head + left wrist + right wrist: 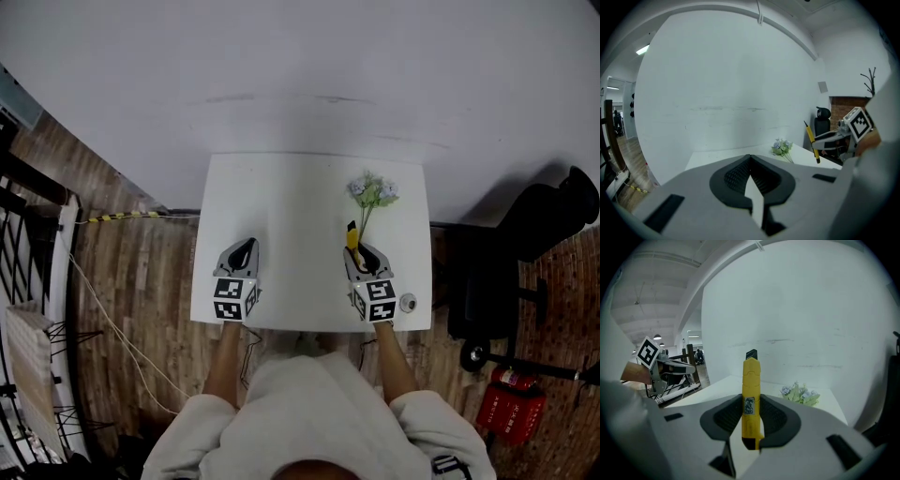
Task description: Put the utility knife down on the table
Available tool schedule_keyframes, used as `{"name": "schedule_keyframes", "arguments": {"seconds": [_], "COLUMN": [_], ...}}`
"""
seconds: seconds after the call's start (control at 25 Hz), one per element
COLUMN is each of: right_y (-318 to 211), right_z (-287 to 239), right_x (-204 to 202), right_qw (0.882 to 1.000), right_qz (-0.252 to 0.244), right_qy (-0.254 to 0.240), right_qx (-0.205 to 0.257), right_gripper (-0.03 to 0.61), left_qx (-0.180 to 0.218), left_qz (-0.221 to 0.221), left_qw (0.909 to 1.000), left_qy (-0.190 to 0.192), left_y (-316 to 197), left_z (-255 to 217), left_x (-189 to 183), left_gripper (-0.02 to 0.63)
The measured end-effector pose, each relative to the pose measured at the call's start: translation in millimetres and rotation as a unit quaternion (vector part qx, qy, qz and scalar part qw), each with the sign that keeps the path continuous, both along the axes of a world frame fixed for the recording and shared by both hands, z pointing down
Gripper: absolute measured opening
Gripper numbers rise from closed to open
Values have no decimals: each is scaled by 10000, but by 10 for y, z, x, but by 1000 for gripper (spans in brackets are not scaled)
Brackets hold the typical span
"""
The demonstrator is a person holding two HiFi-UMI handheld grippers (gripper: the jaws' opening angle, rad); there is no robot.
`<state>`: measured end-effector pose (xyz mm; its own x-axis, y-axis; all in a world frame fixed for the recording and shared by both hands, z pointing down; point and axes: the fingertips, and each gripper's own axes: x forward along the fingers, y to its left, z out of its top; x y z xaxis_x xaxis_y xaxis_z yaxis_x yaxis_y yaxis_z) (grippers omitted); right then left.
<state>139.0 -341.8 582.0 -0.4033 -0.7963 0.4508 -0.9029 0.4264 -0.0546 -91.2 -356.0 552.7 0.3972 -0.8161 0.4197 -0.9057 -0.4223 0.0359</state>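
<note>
A yellow utility knife (751, 399) with a black tip stands upright between the pads of my right gripper (751, 423), which is shut on its lower body. In the head view that gripper (361, 253) hovers over the right half of the white table (281, 202), with the knife (352, 238) pointing away from me. My left gripper (246, 247) hangs over the table's left half, its jaws shut with nothing between them (750, 159). The left gripper view also catches the knife (812, 140) off to the right.
A small bunch of pale artificial flowers (373, 192) lies just beyond the knife, at the table's far right. A small round object (408, 302) sits by the near right corner. A black office chair (539, 220) and a red fire extinguisher (511, 403) stand right of the table.
</note>
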Motion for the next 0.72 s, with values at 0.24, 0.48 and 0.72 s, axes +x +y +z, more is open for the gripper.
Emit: {"name": "schedule_keyframes", "arguments": {"seconds": [0.24, 0.48, 0.72], "right_y": [-152, -277, -402], "right_z": [251, 497, 726], "right_x": [-72, -150, -235], "right_qw": [9996, 9983, 9964], "right_qz": [50, 53, 22], "right_qy": [36, 70, 122], "right_qx": [-277, -574, -844], "right_gripper": [109, 109, 109], "left_qx": [-253, -504, -762], "left_qz": [57, 113, 141], "left_qw": [9997, 9987, 9969], "left_qy": [22, 51, 103], "left_y": [-185, -341, -473], "left_z": [233, 467, 702], "left_x": [-68, -111, -144], "left_gripper": [6, 6, 6]}}
